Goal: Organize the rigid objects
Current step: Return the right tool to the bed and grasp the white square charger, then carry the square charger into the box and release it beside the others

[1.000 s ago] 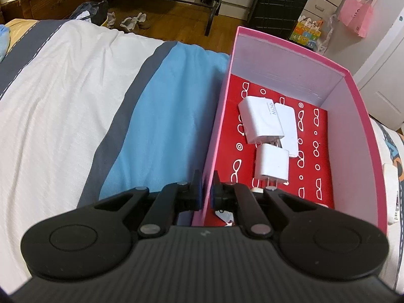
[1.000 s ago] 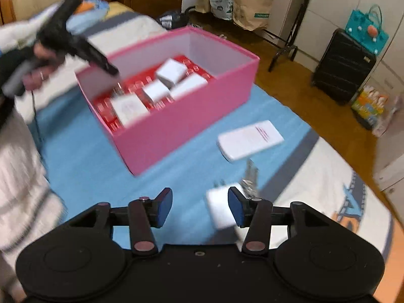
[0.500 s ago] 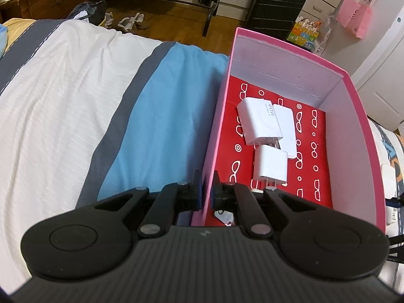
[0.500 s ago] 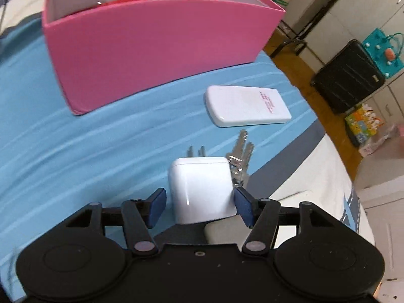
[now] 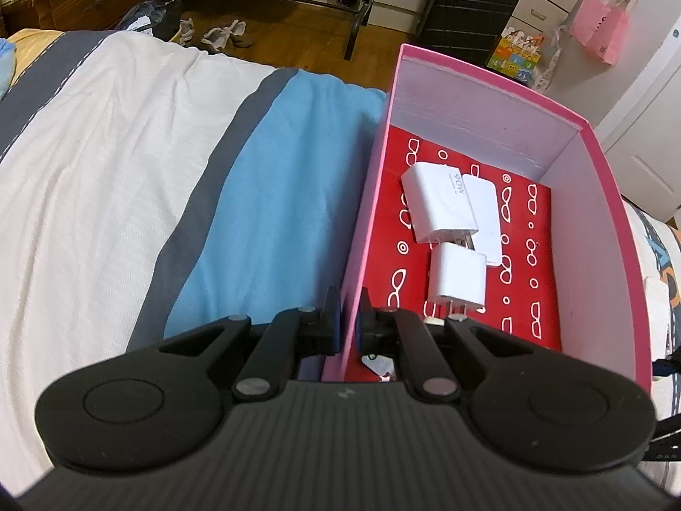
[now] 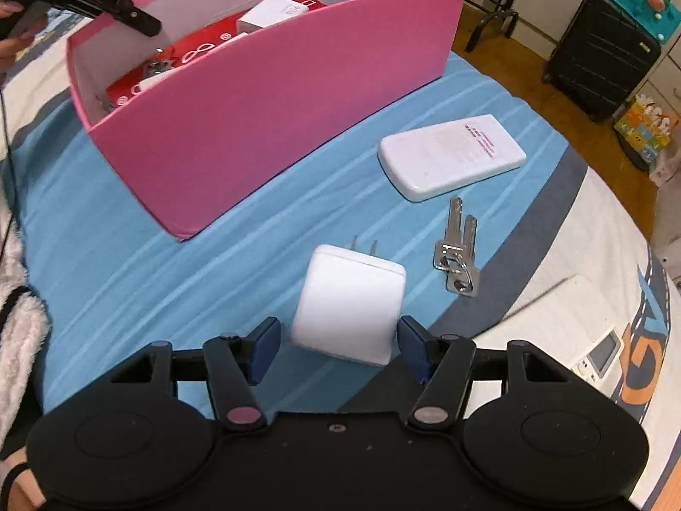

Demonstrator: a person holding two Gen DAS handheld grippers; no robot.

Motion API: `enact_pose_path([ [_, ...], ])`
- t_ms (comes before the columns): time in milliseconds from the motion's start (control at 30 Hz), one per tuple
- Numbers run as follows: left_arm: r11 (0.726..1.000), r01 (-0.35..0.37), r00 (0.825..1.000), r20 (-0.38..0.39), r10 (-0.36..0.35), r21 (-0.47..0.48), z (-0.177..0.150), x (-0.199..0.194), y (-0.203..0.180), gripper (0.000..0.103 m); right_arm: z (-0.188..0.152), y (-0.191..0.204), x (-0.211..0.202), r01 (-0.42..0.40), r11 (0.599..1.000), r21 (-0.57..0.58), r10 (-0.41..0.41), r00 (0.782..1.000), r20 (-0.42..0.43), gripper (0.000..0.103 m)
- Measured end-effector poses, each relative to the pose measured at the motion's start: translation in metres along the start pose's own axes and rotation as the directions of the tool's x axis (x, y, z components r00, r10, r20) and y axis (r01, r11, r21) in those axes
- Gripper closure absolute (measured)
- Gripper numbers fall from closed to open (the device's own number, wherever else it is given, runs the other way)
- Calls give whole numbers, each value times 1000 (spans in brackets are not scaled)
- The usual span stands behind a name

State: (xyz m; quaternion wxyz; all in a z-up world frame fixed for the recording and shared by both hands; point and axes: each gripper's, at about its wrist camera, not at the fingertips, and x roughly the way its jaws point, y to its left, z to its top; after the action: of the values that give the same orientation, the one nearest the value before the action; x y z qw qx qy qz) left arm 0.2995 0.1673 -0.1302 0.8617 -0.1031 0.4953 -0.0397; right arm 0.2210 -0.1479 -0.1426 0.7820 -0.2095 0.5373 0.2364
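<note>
A pink box (image 5: 361, 221) with a red patterned floor lies on the bed and holds several white chargers (image 5: 442, 208). My left gripper (image 5: 350, 319) is shut on the box's near left wall. In the right wrist view the same pink box (image 6: 272, 98) stands at the back. A white plug charger (image 6: 351, 302) lies on the blue bedcover between the fingers of my right gripper (image 6: 338, 343), which is open around it. Beside it lie a bunch of keys (image 6: 457, 255) and a flat white power bank (image 6: 451, 155).
The bedcover has white, grey and blue stripes (image 5: 127, 170). A small white device (image 6: 600, 357) lies on the white part at the right. A black suitcase (image 6: 604, 49) and a wooden floor are beyond the bed edge.
My right gripper has come down over the white plug charger, then drawn back and risen a little, so box, power bank and keys show fully. The left gripper still holds the box wall.
</note>
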Motion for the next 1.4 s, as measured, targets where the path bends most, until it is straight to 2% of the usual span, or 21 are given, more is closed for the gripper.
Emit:
enact_pose_path([
  [133, 1000, -1, 1000, 0, 1, 2, 0, 0, 0, 97, 5, -3, 17, 11, 998, 64, -9, 1000, -28, 42],
  [333, 1000, -5, 1000, -5, 5, -1, -2, 3, 1, 97, 1, -10, 21, 3, 977, 211, -8, 1000, 24, 42],
  [400, 1000, -7, 1000, -3, 7, -3, -2, 3, 0, 97, -2, -6, 22, 20, 976, 216, -30, 999, 39, 43],
  [700, 1000, -27, 1000, -9, 27, 6, -5, 5, -3, 97, -8, -2, 3, 82, 961, 262, -104, 992, 73, 44],
  [867, 1000, -23, 1000, -10, 23, -1, -5, 4, -3, 98, -11, -8, -22, 73, 940, 335, -129, 981, 147, 44],
  [1000, 1000, -22, 1000, -9, 22, 6, -5, 3, -3, 98, -9, -3, -50, 34, 929, 368, -140, 954, 266, 44],
  [1100, 1000, -15, 1000, -12, 15, -2, -5, 4, -3, 98, -6, 4, -73, -31, 914, 404, -142, 909, 391, 43],
  [1167, 1000, -12, 1000, -13, 12, -3, -5, 4, -2, 98, -1, 16, -86, -64, 921, 385, -130, 880, 457, 43],
  [1267, 1000, -10, 1000, -11, 10, 1, -5, 4, -1, 98, 18, 39, -103, -101, 948, 303, -75, 851, 520, 43],
  [1333, 1000, -7, 1000, -11, 7, -1, -5, 4, -1, 98, 34, 58, -111, -109, 963, 248, -40, 849, 527, 43],
  [1400, 1000, -5, 1000, -12, 5, -3, -5, 4, -1, 98, 57, 76, -110, -78, 973, 219, -45, 862, 505, 43],
])
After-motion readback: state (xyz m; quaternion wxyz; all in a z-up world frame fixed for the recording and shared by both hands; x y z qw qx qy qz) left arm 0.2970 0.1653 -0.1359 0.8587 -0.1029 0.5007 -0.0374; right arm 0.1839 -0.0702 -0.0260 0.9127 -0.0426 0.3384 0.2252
